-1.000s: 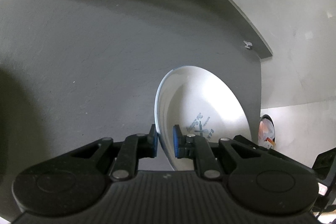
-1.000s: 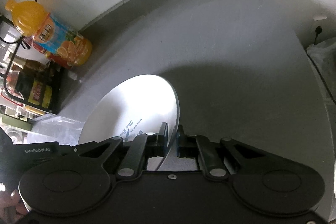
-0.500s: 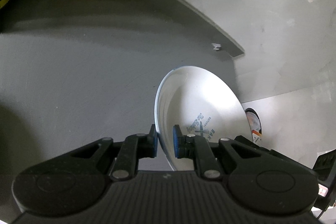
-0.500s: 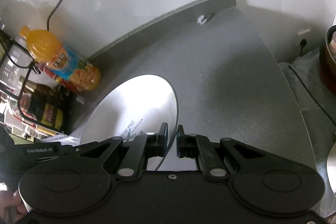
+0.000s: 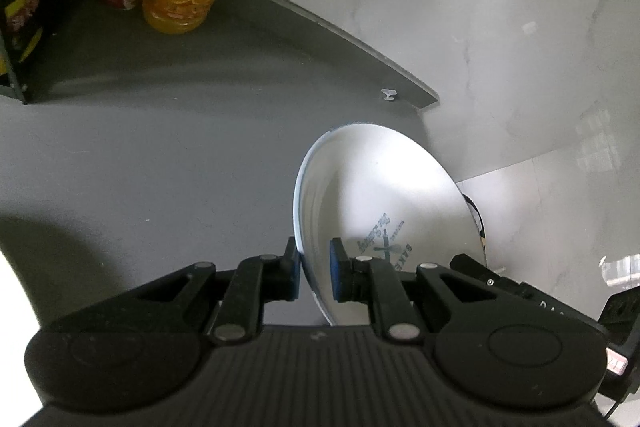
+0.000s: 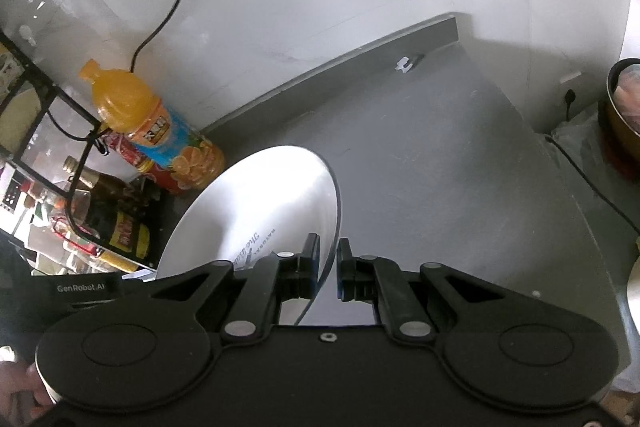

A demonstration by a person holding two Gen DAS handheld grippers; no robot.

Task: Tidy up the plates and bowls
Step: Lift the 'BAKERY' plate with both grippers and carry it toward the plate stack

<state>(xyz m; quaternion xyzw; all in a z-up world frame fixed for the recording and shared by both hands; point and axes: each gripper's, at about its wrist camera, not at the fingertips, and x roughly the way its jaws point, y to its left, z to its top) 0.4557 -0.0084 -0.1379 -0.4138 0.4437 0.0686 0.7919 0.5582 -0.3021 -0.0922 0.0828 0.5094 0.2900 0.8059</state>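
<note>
Plate (image 5: 384, 195) on edge above counter (image 5: 160, 167)

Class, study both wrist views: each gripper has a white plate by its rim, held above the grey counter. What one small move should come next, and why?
Probably lower the left gripper so its white plate settles flat on the bare grey counter. Both plates are held tilted in the air, and the right gripper grips its own plate, so one must go down before the other can be stacked on it.
</note>
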